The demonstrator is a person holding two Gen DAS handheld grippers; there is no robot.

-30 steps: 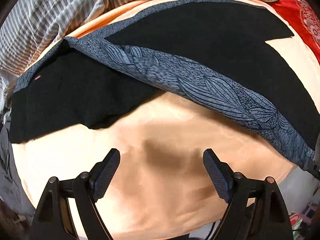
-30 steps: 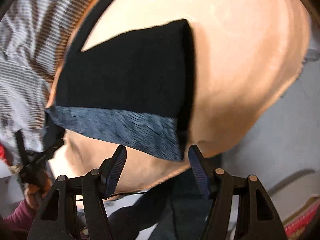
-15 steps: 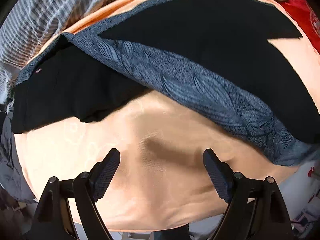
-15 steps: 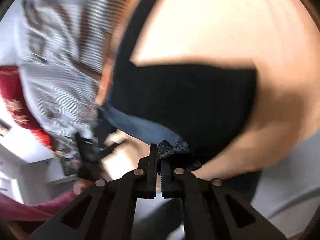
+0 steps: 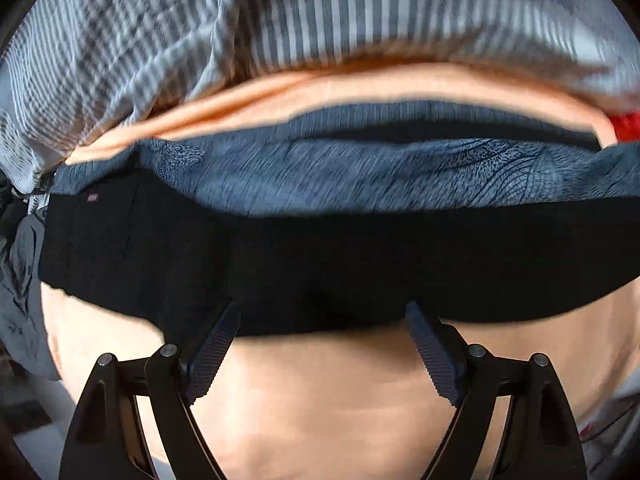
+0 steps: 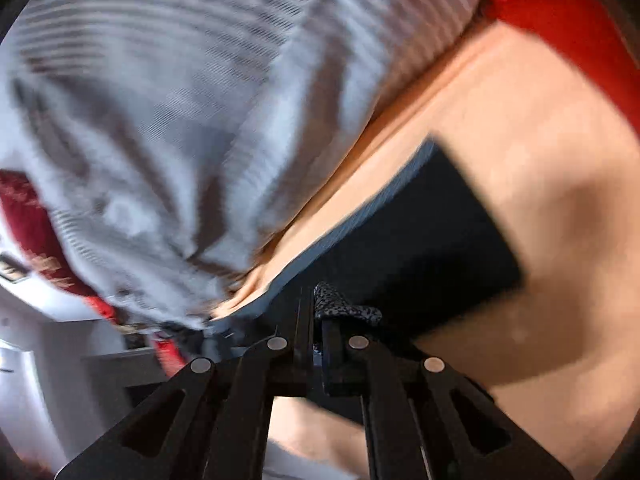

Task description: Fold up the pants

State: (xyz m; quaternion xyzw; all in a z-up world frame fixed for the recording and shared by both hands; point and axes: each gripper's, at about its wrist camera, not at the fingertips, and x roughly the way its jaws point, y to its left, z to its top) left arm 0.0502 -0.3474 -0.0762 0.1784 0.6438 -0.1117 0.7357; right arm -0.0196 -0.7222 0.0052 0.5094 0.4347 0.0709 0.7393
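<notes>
The pants (image 5: 320, 264) are black with a blue-grey patterned side panel (image 5: 360, 172). They lie across a peach sheet (image 5: 320, 400), one leg folded over the other. My left gripper (image 5: 322, 330) is open, its fingertips at the near edge of the black cloth. My right gripper (image 6: 318, 308) is shut on the patterned hem of the pants (image 6: 344, 310), with the black leg (image 6: 432, 248) stretching away behind it.
A grey-and-white striped blanket (image 5: 280, 28) is bunched along the far side; it also fills the left of the right wrist view (image 6: 180, 120). Red cloth (image 6: 560, 20) lies at the far right. Grey fabric (image 5: 20, 288) hangs at the left edge.
My right gripper shut on the hem and carried the leg across. The legs, spread apart before, now lie stacked. My left gripper moved forward to the cloth's edge and stays open.
</notes>
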